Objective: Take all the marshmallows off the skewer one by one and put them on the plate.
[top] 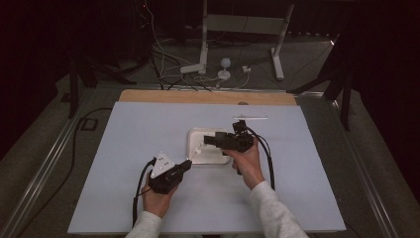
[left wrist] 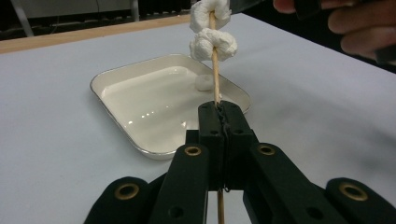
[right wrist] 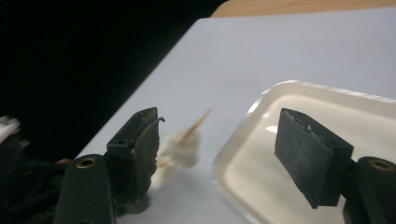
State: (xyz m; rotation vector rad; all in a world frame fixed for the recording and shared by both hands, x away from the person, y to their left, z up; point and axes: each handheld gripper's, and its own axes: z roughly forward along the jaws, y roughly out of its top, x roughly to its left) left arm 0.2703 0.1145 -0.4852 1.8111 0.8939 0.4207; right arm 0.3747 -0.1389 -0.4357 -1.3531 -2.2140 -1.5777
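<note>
Left gripper (left wrist: 219, 109) clamped on a wooden skewer (left wrist: 215, 74), jaws pressed together on the stick near its lower end. Skewer tilted up and away from the gripper, over the near corner of a white tray (left wrist: 116, 77). Two marshmallows (left wrist: 212, 44) threaded on the skewer's upper part, one above the other and touching. A third marshmallow (left wrist: 204, 82) lying loose in the tray, just beside the skewer as seen from the left gripper.

From above: tray (top: 198, 135) near the middle of a pale blue table (top: 133, 148), left gripper (top: 188, 163) at its near left corner, held in the left hand (top: 157, 198). Right gripper (top: 207, 140) above the tray's right half, pointing left, held in the right hand (top: 246, 161).

Right gripper (right wrist: 224, 140) open, jaws spread wide with nothing pressed between them. Beyond its left jaw, the skewered marshmallows (right wrist: 180, 149), blurred, with the skewer tip (right wrist: 198, 121) sticking out above them. Tray rim (right wrist: 233, 154) running between the two jaws.

Another thin white stick (top: 250, 118) lying on the table beyond the tray.
</note>
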